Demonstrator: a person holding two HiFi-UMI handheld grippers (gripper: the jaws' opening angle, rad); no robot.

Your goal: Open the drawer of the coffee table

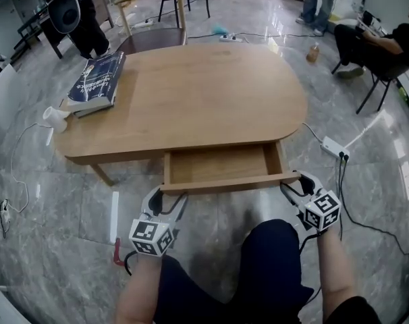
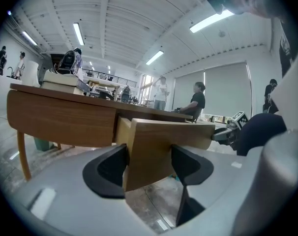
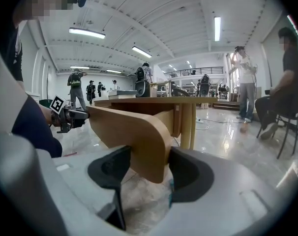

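So the left claw was clamped across the left end of the drawer front and the right claw pinched the right end, jaws spread wide since that board's thick. The drawer sat partway out of the coffee table, so I'd call it mid-pull. Next it needed an even, straight tug toward the knees (go lopsided and it'd probably jam). A book lay at the tabletop's far left. All around was glossy marble floor, with a power strip nearby.
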